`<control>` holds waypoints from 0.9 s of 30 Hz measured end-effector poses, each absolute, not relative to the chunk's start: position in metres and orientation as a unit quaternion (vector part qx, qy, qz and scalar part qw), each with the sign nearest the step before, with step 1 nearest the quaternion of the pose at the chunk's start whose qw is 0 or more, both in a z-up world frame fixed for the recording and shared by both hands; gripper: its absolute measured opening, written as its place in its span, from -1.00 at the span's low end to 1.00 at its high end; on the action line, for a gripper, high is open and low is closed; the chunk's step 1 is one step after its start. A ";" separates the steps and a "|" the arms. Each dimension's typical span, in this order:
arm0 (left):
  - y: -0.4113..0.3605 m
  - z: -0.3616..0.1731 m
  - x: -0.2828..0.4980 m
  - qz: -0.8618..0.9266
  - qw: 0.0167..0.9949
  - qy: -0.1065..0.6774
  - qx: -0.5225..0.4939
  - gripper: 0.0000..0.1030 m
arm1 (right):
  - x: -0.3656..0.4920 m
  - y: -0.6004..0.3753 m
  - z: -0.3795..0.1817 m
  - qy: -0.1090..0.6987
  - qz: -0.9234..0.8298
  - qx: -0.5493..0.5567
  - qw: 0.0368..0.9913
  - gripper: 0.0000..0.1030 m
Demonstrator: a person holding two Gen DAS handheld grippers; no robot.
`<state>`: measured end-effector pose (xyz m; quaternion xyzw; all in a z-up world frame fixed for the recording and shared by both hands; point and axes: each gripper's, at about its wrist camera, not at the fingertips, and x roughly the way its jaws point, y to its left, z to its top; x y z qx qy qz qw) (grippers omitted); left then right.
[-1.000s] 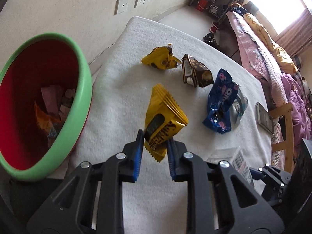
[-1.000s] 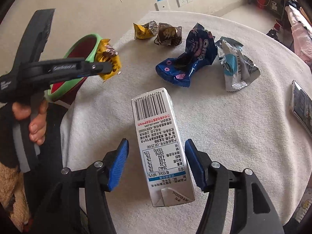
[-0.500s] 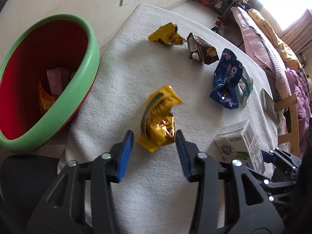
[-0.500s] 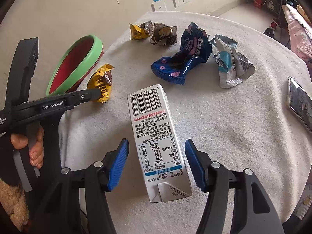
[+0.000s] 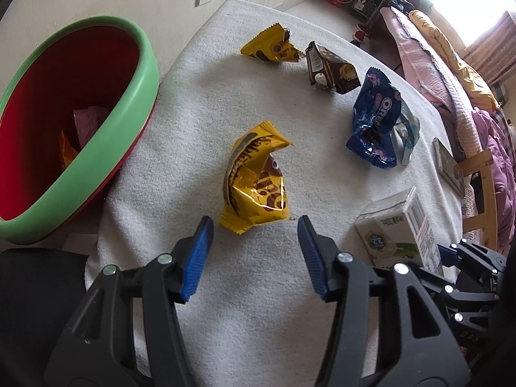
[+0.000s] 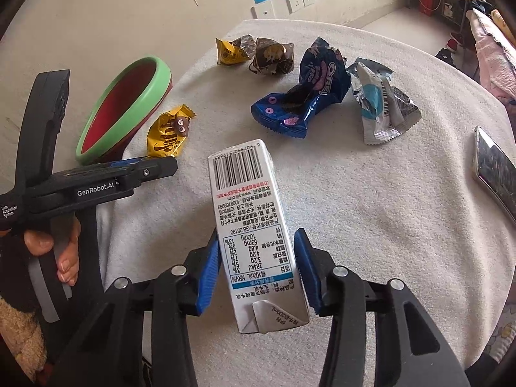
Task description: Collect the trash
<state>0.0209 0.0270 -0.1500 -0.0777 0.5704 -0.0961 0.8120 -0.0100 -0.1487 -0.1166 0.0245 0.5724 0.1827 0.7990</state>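
**Carton between the right fingers, yellow wrapper loose on the surface**

The right gripper [image 6: 256,264] has just been narrowing its jaws around a white milk carton [image 6: 254,229], which lies on its side on the cloth-covered surface [image 6: 387,209]. The blue fingers [image 6: 206,277] now sit against both long sides of the carton near its folded end, so the carton is held between them, its barcode end pointing away from the camera.

The left gripper [image 5: 254,254] has just been opening. Its fingers [image 5: 198,254] stand wide apart with nothing between them, and a crumpled yellow snack wrapper [image 5: 254,177] lies on the surface just beyond their tips, free of both pads. A person's hand [image 6: 54,248] grips the left gripper's handle.

To the left of that wrapper, at the surface's edge, a red bin with a green rim [image 5: 106,135] stands tilted in view, with some pink and orange scraps inside. Farther across the surface lie a second yellow wrapper [image 5: 271,48], a brown wrapper [image 5: 332,71] just beside it, a blue Oreo packet [image 5: 374,122] and a silver wrapper [image 6: 383,106] touching the blue one. A phone [image 6: 493,167] rests near the far right edge.
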 end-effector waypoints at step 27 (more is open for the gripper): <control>0.037 -0.142 0.019 -0.082 0.828 0.547 -0.093 -0.87 | -0.014 -0.144 -0.113 0.569 0.201 0.030 0.797 -0.16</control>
